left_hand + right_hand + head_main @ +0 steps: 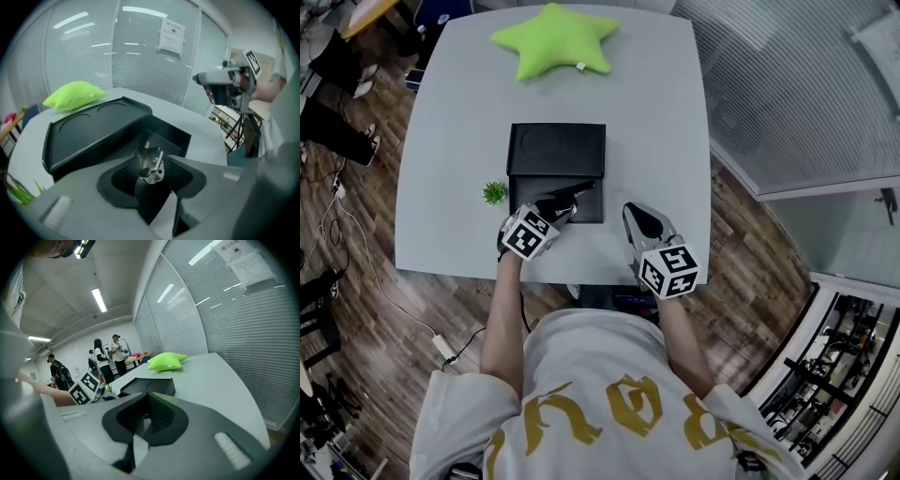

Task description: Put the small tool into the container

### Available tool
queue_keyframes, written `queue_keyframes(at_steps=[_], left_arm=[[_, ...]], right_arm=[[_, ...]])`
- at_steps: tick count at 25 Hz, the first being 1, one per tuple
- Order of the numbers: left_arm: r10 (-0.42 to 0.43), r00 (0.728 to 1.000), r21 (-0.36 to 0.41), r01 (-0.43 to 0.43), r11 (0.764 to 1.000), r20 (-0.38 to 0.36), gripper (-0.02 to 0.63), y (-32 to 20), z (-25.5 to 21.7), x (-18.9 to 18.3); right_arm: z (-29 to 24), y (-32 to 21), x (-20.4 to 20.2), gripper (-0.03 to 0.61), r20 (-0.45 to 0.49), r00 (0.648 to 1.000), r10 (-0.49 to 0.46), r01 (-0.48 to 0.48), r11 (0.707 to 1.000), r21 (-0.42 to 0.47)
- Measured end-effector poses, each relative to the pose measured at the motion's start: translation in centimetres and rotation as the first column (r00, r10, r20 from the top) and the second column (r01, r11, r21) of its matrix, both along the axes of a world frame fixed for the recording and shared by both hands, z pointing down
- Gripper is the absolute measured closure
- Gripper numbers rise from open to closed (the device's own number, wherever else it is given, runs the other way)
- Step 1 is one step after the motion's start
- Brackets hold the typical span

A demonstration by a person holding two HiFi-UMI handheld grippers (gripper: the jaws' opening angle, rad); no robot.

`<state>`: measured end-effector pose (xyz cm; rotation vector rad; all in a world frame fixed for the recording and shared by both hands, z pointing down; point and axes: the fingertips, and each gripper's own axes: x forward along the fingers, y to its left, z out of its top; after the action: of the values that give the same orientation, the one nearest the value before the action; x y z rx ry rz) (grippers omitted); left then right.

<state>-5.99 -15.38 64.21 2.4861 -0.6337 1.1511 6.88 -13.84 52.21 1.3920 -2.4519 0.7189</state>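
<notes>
While my left claw [150,173] pinches the small metal tool [151,164], its long axis pointing forward, the open black case [89,131] sits directly ahead and below; my right claw [145,420], pressed together and empty, hangs farther off.

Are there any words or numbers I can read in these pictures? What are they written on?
Person's shirt: fancy gold letters, partly folded and cut off, not readable.
Paper notice on the glass wall: print too small to read.
Marker cubes: black and white square patterns only, no words.
So no text can be quoted.
</notes>
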Motion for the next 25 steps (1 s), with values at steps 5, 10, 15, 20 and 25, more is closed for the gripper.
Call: queue_keyframes(at_steps=[5, 10, 15, 20, 25], left_arm=[[-0.045, 0.995, -0.119, 0.035, 0.992, -0.087, 0.391, -0.3, -0.4, 0.3], [-0.184, 0.954, -0.053, 0.176, 0.983, -0.235, 0.387, -1.5, -4.0, 0.2], [-0.275, 0.842, -0.016, 0.302, 0.953, -0.464, 0.39, -0.8, -9.9, 0.1], [-0.276, 0.772, 0.051, 0.37, 0.928, -0.573, 0.408, 0.8, -15.3, -0.8], [-0.249, 0.738, 0.209, 0.467, 0.859, -0.627, 0.454, 1.8, -21.0, -2.6]], right_arm=[[-0.7, 0.6, 0.5, 0.555, 0.008, 1.0, 0.006, -0.006, 1.0, 0.021], [-2.7, 0.7, 1.0, 0.555, 0.03, 0.999, 0.012, -0.014, 0.998, 0.064], [-5.2, 1.0, 0.5, 0.555, 0.023, 1.0, -0.008, 0.005, 0.991, 0.132], [-6.9, 2.2, -0.5, 0.555, 0.02, 1.0, -0.024, 0.019, 0.983, 0.184], [-8.9, 3.5, -1.2, 0.555, 0.001, 1.0, -0.007, 0.007, 0.967, 0.254]])
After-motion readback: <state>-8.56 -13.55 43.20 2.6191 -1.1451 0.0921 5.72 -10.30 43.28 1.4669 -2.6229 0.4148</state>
